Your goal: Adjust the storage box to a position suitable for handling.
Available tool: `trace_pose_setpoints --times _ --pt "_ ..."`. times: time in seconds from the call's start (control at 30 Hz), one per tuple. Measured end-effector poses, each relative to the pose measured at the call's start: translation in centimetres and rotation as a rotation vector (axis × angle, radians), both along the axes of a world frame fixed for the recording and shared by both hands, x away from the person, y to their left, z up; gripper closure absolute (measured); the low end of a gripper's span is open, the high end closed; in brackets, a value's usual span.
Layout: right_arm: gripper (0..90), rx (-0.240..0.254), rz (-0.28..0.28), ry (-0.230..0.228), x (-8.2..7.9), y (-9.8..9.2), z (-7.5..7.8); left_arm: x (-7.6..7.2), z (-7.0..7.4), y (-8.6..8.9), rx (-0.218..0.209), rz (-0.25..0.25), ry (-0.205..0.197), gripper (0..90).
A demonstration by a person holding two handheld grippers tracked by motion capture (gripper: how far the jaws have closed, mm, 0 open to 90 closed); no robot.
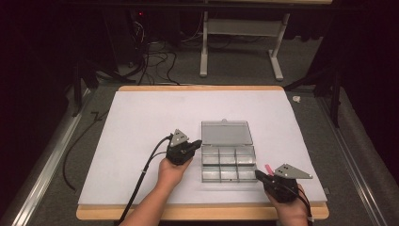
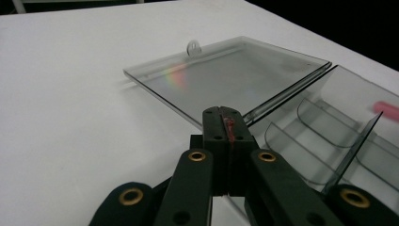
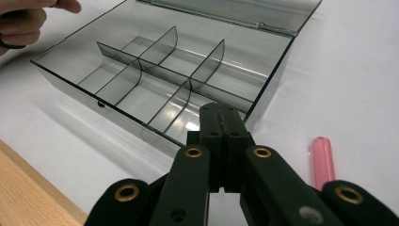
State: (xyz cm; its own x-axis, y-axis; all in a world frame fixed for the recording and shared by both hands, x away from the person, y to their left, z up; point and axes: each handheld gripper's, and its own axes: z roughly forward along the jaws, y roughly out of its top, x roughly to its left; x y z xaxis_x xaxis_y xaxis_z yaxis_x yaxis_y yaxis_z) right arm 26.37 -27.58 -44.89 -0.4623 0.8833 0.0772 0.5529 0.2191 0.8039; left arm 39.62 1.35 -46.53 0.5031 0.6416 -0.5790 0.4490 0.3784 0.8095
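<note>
A clear compartment box (image 1: 228, 162) sits a little right of the middle of the white worktop (image 1: 141, 122), nearer its front edge than its back, its lid (image 1: 226, 132) thrown flat open toward the back edge; a small pink tube (image 3: 322, 161) lies on the worktop just off the box's front right corner.

The left gripper (image 1: 196, 143) rests at the box's left wall, near the hinge, jaws pressed together with nothing between them; in the left gripper view its tips (image 2: 225, 123) sit right over the seam where lid meets tray. The right gripper (image 1: 259, 175) waits at the front right corner of the box, jaws likewise together and empty, with the tube just beside its tip, apart from it.

The step in hand looks to be getting that tube into a compartment; to do it well, I would say the right jaws must first part, come down square over the tube's middle and pinch it across its short width so it does not roll away; the left gripper could steady the box's wall meanwhile, since so light a tray may slide when nudged; then lift clear of the rim before crossing over the dividers (image 3: 160, 70).
</note>
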Motion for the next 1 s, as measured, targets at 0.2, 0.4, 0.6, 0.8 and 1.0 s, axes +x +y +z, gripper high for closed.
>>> trace_pose_setpoints --times 0.2,0.4,0.6,0.8,1.0 --pt "90.0 0.001 -0.007 -0.016 0.0 0.0 0.2 -2.7 -0.9 1.3 0.058 -0.033 0.030 89.2" --pt "90.0 0.019 -0.057 -0.044 -0.1 -1.3 0.9 -6.5 -1.6 1.4 0.145 -0.105 0.035 89.9" --pt "90.0 -0.006 -0.142 -0.030 0.2 -3.4 0.4 -7.3 -2.0 0.9 0.140 -0.148 0.073 90.0" --pt "89.0 -0.059 -0.221 -0.003 0.8 -5.5 -0.7 -7.7 -2.0 0.2 0.109 -0.125 0.090 90.0" --pt "87.7 -0.074 -0.262 0.027 1.2 -6.9 -1.5 -8.0 -1.7 -0.5 0.033 -0.079 0.088 90.0"
